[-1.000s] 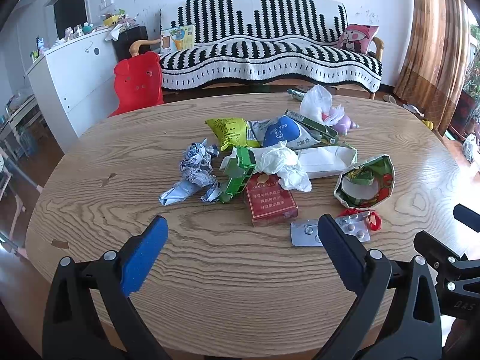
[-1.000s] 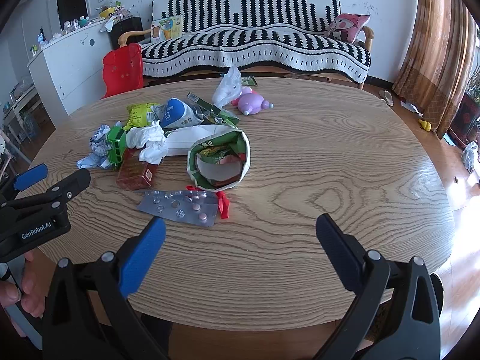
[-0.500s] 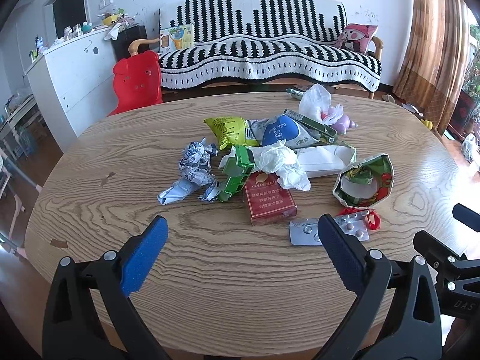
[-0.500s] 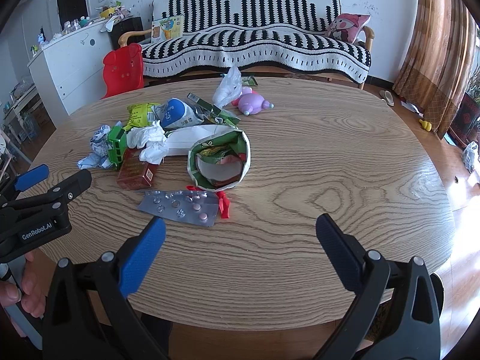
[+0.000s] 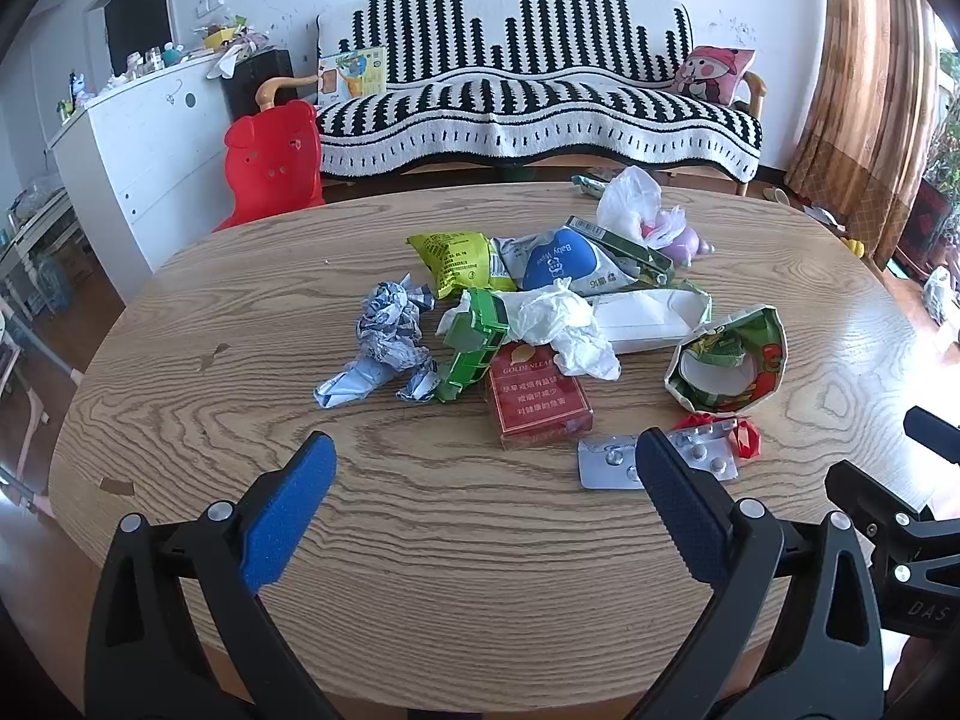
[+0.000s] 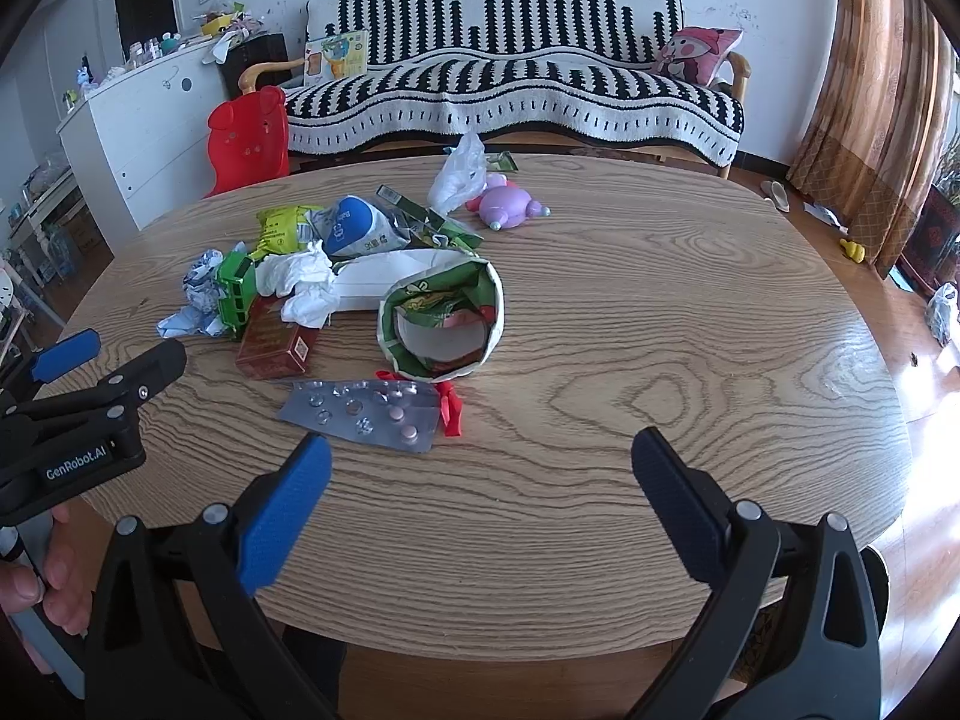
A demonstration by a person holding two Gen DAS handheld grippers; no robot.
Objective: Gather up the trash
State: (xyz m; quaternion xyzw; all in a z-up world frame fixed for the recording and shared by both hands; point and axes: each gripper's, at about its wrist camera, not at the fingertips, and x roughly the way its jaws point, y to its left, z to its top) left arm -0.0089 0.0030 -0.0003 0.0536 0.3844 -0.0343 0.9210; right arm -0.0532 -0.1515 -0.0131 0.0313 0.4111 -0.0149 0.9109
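Left wrist: left gripper [image 5: 480,468] spread, empty, short of trash pile; red cigarette pack [image 5: 537,393] nearest. Risk: flat blister pack [image 5: 612,461] slipping under pads.

Right wrist: right gripper [image 6: 480,462] spread, empty. Blister pack [image 6: 366,408] just ahead, red scrap [image 6: 451,407], possibly wrapper, touching. Risk: pushing light litter off oval wooden table [image 6: 660,312].

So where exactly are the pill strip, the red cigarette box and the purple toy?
pill strip [image 6: 360,411], right wrist view, middle of the foil sheet
red cigarette box [image 5: 537,393], left wrist view, centre of its top face
purple toy [image 6: 507,204], right wrist view, on its rounded body
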